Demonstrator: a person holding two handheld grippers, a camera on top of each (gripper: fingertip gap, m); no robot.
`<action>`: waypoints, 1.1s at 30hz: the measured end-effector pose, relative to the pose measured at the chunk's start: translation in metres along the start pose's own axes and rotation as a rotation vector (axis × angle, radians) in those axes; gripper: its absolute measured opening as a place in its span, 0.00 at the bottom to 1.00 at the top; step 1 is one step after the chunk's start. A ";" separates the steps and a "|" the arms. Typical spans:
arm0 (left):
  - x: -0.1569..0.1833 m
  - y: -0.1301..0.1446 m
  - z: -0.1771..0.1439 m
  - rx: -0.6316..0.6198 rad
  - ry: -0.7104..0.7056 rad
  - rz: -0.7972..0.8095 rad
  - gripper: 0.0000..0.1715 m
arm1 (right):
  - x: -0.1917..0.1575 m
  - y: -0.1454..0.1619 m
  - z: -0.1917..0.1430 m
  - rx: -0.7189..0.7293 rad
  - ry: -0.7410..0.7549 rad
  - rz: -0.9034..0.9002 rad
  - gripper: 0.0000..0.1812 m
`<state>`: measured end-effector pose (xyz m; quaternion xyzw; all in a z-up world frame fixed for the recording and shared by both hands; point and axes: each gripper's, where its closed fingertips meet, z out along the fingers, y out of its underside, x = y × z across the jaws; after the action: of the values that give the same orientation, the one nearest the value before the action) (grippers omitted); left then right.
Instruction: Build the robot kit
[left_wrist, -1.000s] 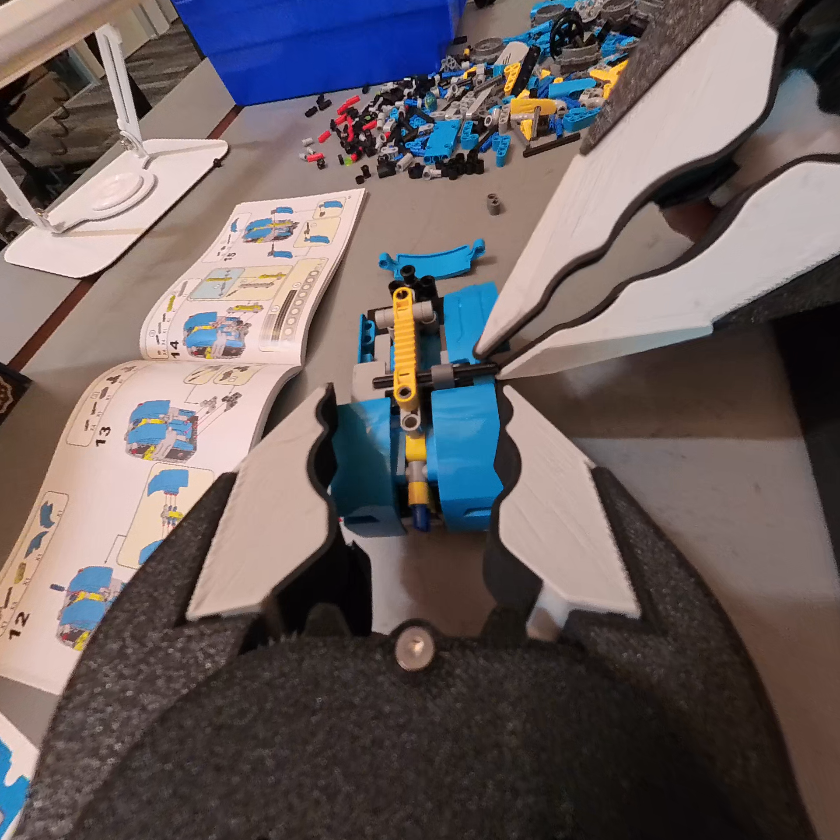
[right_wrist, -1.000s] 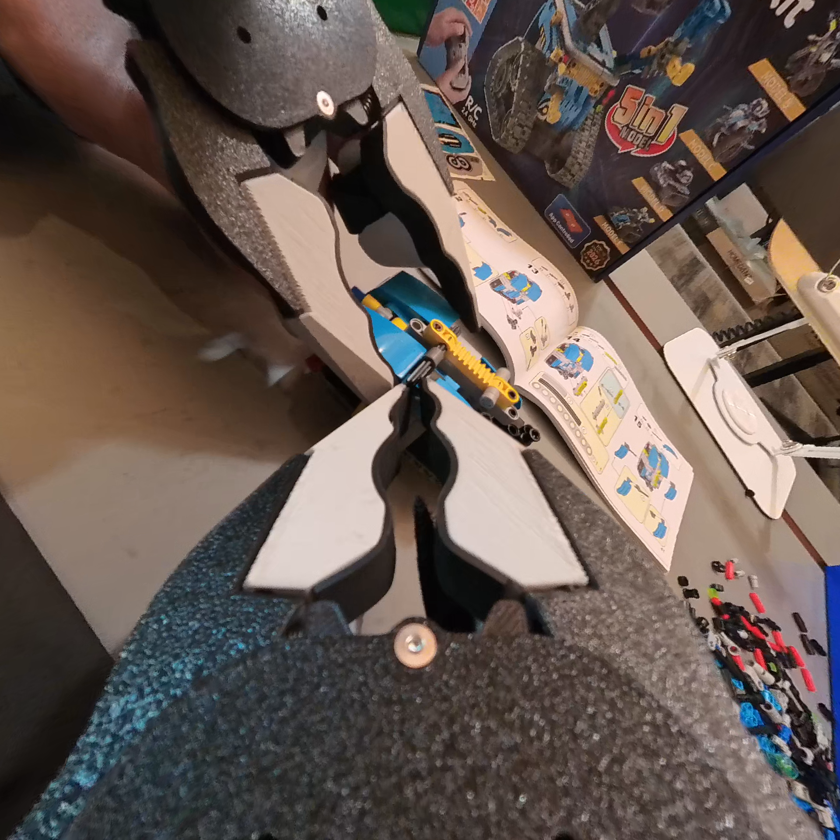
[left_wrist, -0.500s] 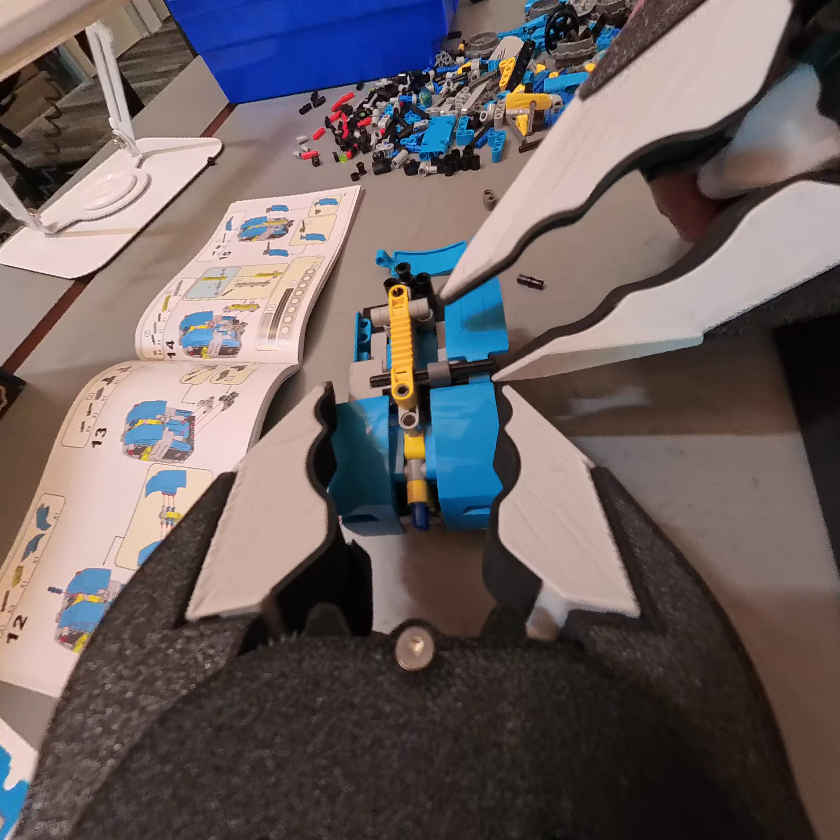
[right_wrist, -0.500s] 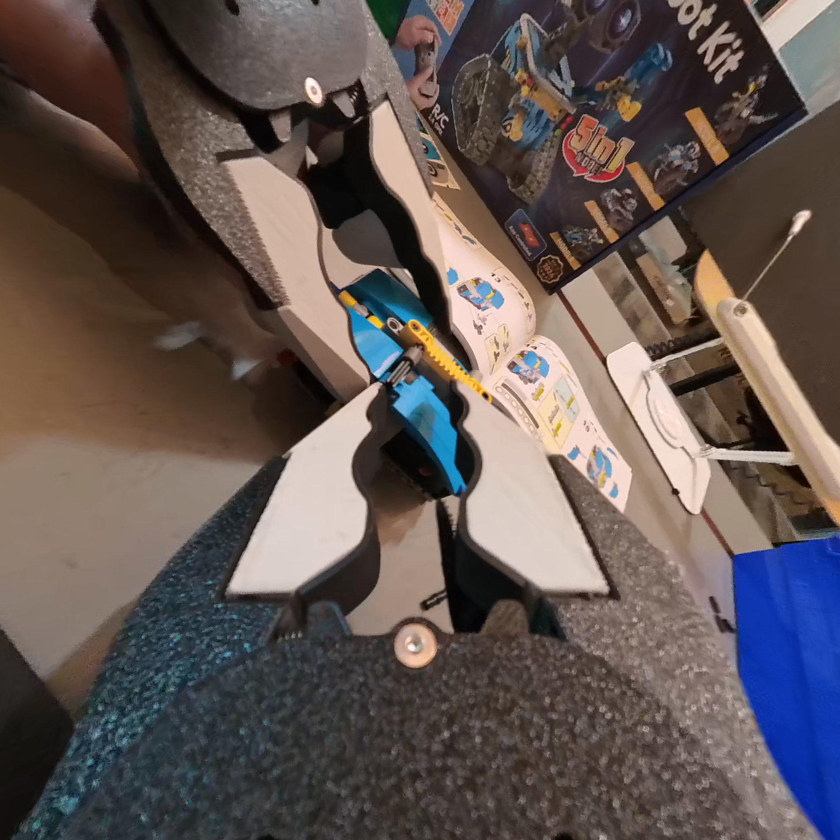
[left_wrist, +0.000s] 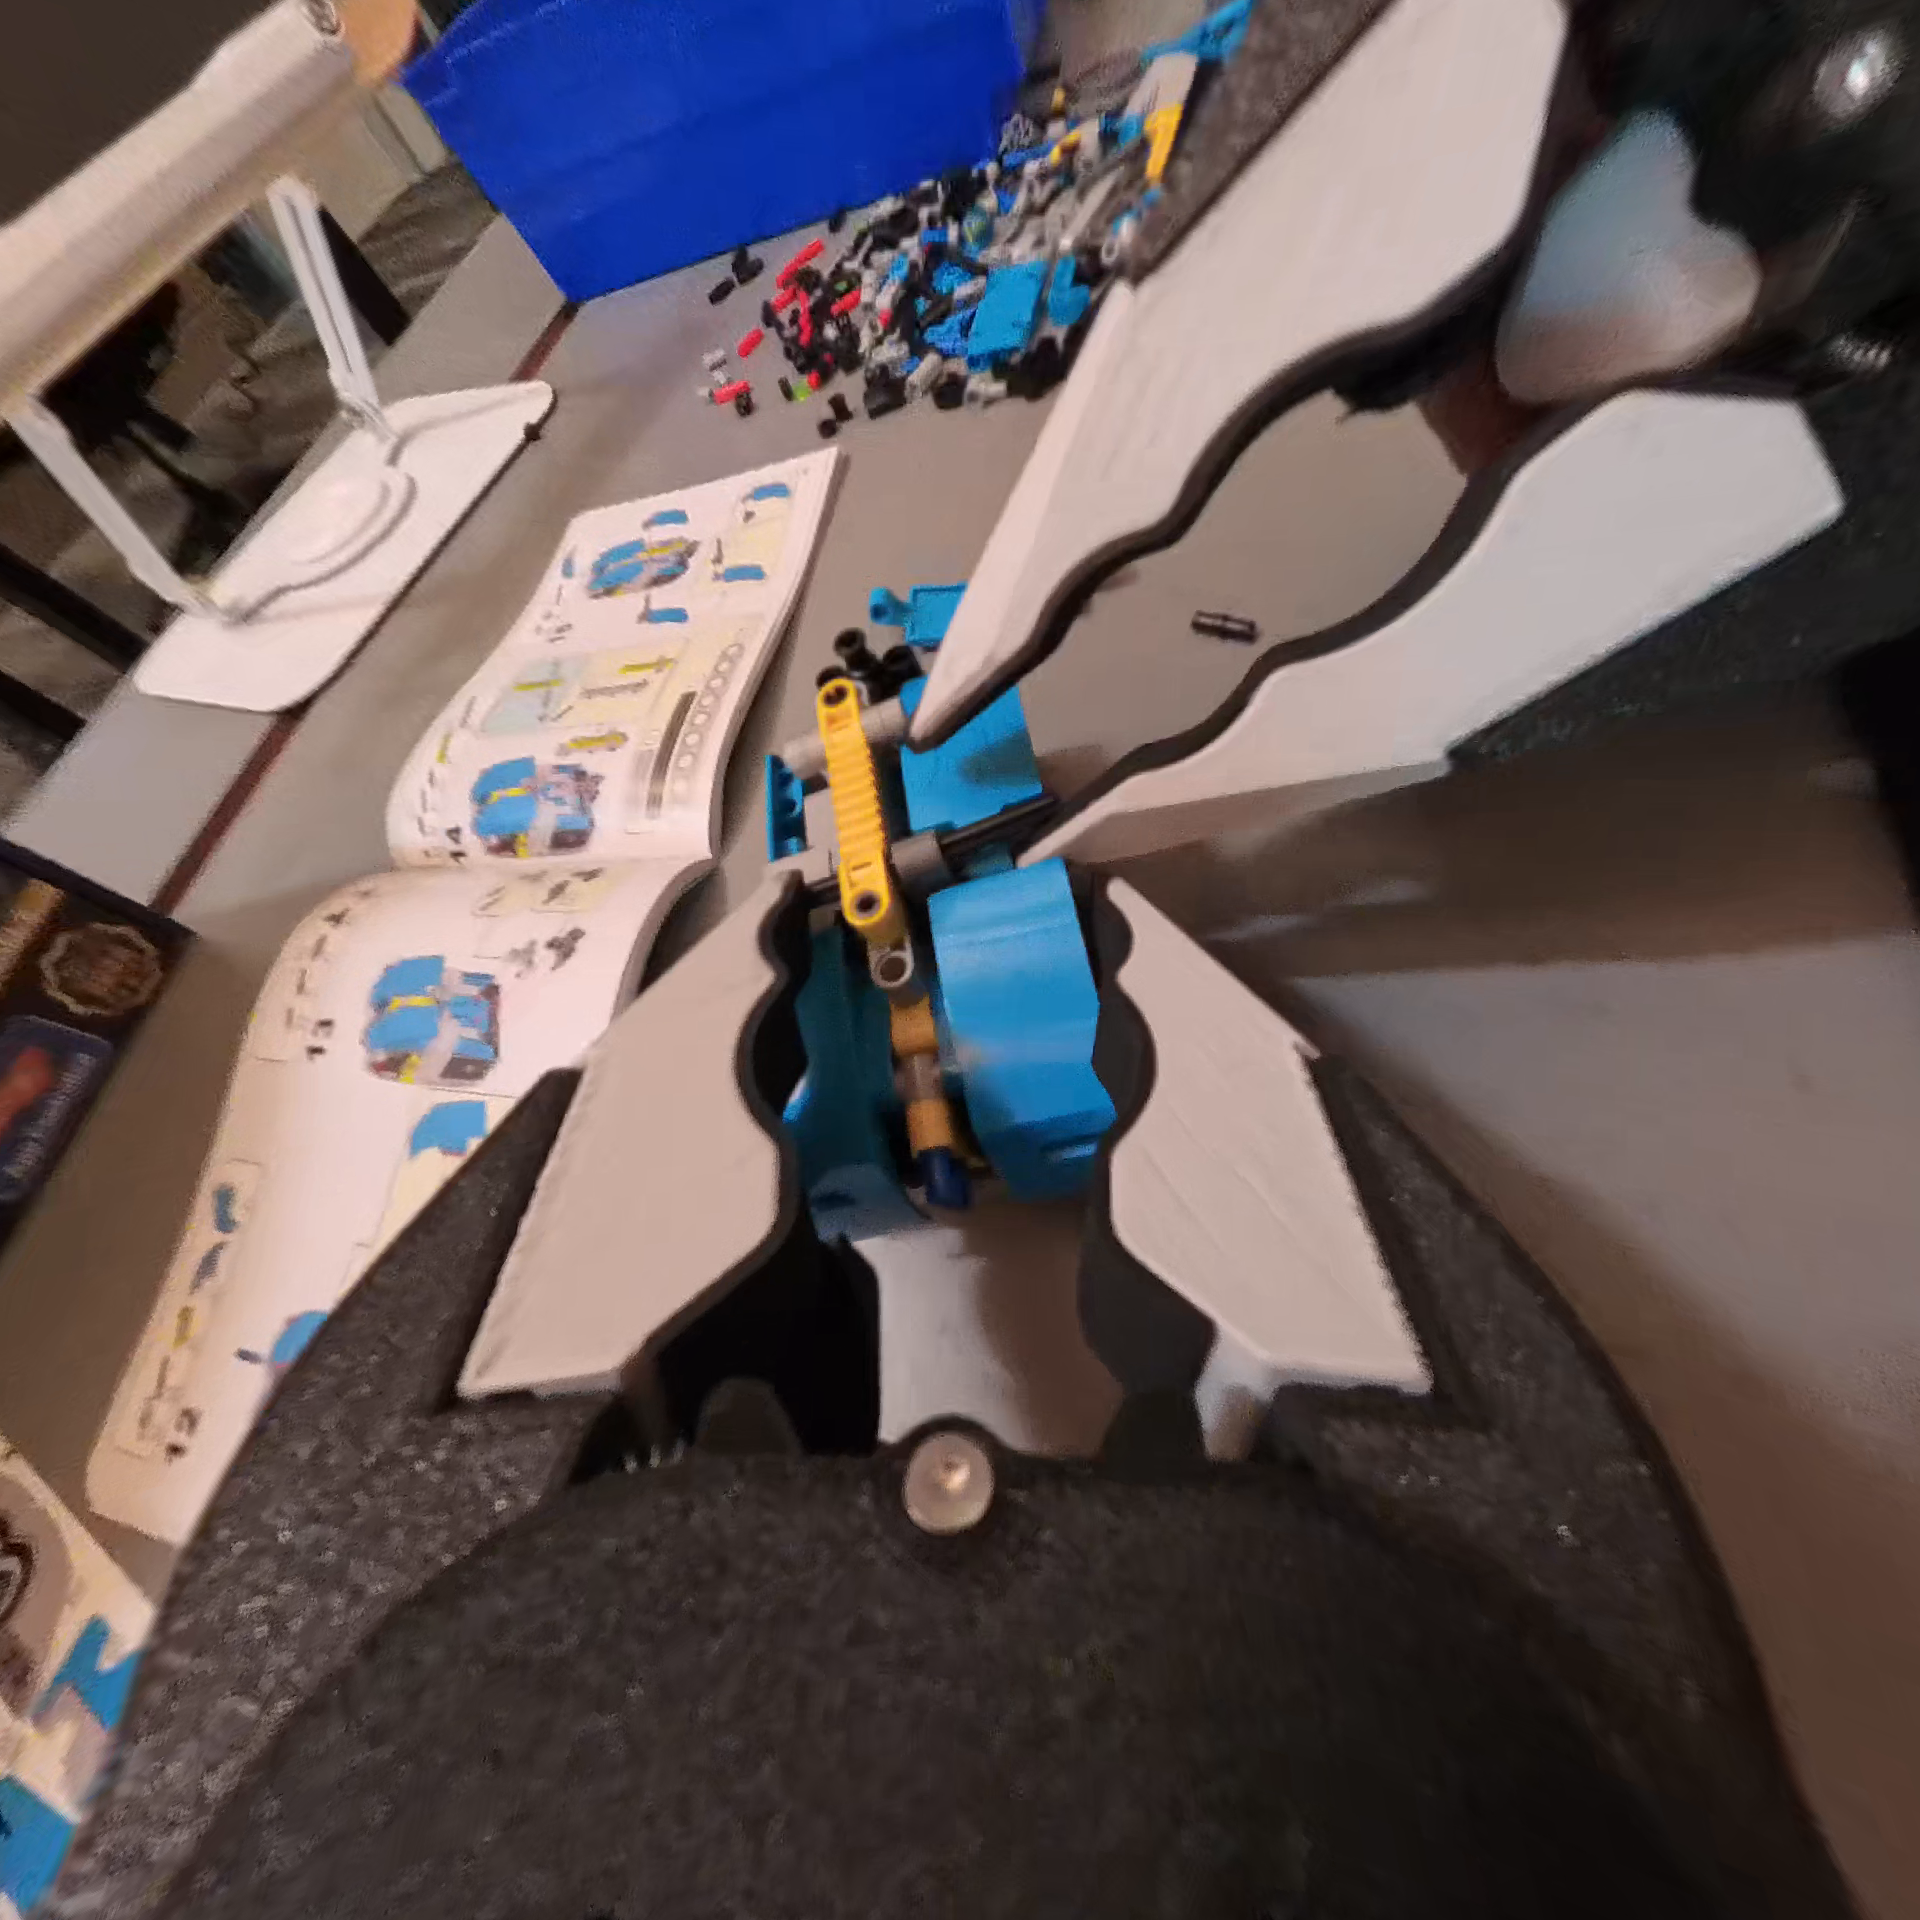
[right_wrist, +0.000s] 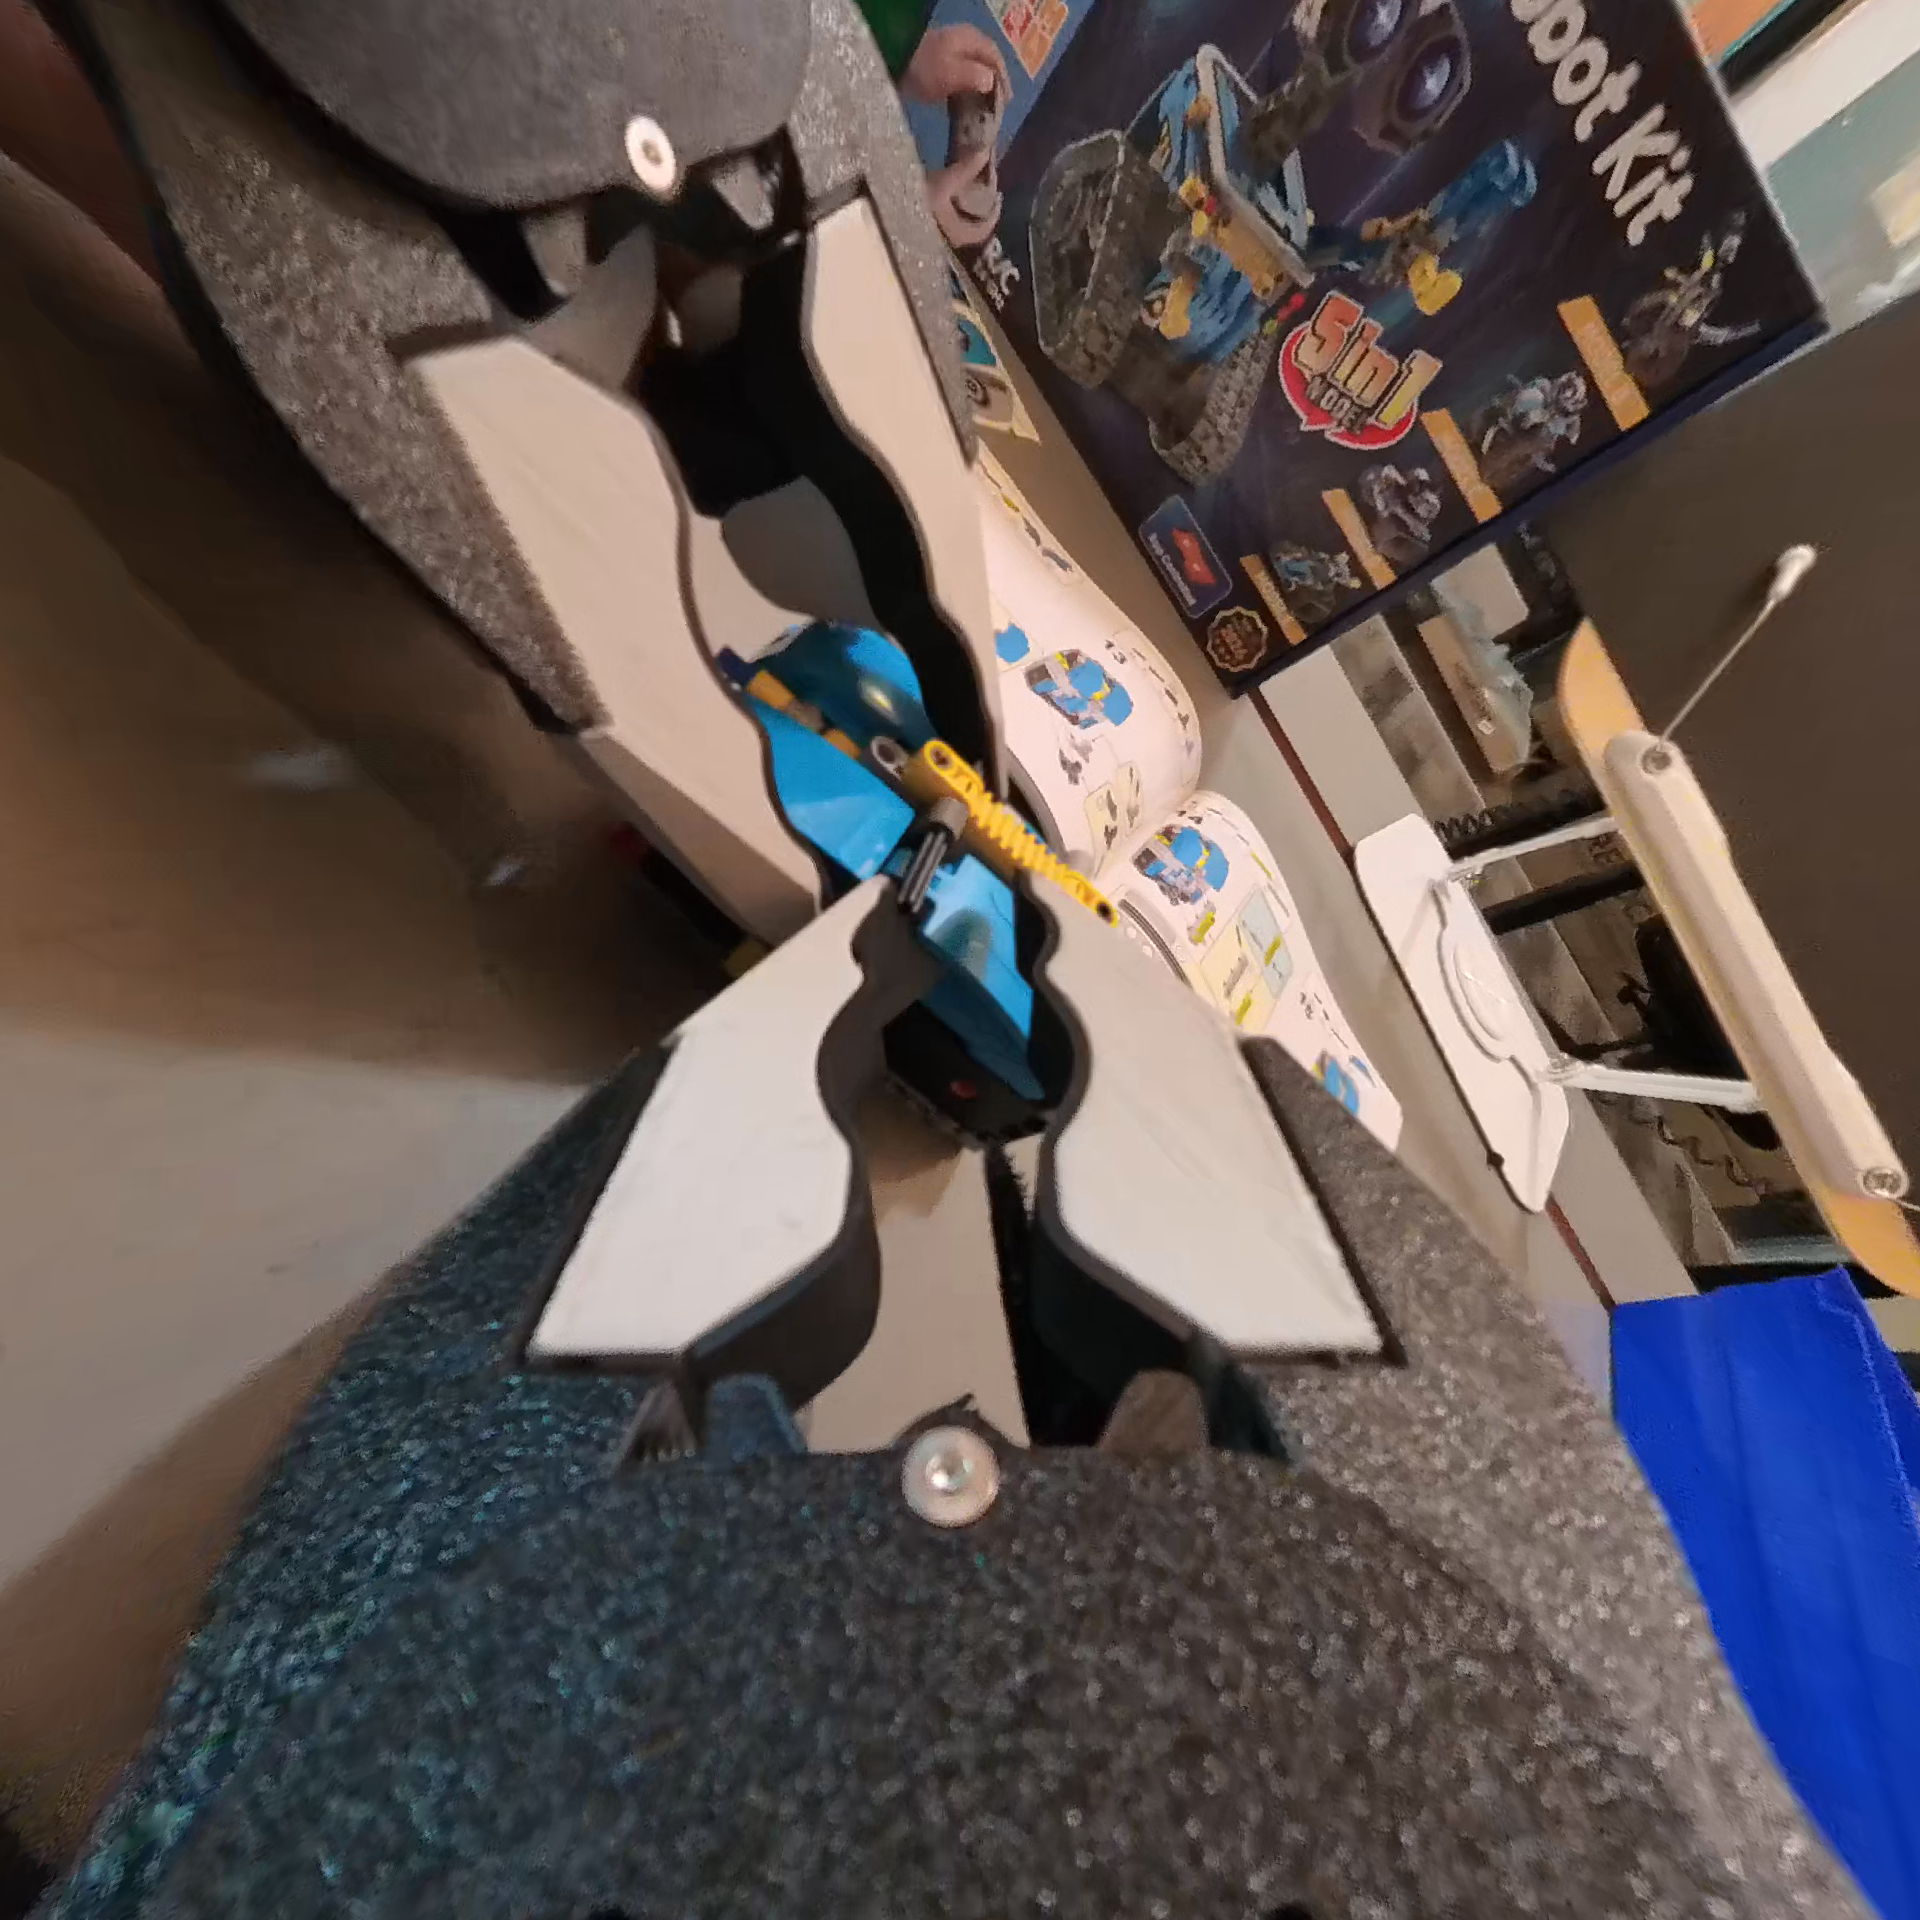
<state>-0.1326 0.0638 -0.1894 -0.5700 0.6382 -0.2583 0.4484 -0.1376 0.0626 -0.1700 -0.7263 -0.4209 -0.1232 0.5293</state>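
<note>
Grey table (left_wrist: 1558, 1143): blue model (left_wrist: 997, 1029) between both grippers.

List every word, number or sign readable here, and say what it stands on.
Dark toy box: large lettering, a round badge, small labels; wording not reproduced.
Open instruction booklet: step numbers beside diagrams; blurred, not reproduced.
Blue brick model: no writing visible.

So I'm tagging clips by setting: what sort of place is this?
Probably a hobby or lab workbench for building a brick kit: an open instruction booklet, a heap of loose small parts beside a blue bin, and the kit's printed box standing at the table's edge.
</note>
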 end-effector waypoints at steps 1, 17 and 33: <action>0.000 0.000 0.000 0.001 -0.006 0.015 0.31 | -0.001 0.000 0.001 0.001 -0.014 0.000 0.11; 0.001 0.000 -0.002 0.023 0.040 0.001 0.31 | 0.006 -0.003 0.002 0.045 -0.059 0.000 0.21; -0.006 0.003 0.002 -0.001 -0.012 0.022 0.33 | 0.001 -0.004 0.010 0.042 -0.061 -0.007 0.14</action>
<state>-0.1322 0.0704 -0.1912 -0.5647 0.6419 -0.2499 0.4547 -0.1427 0.0726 -0.1705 -0.7170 -0.4418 -0.0942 0.5310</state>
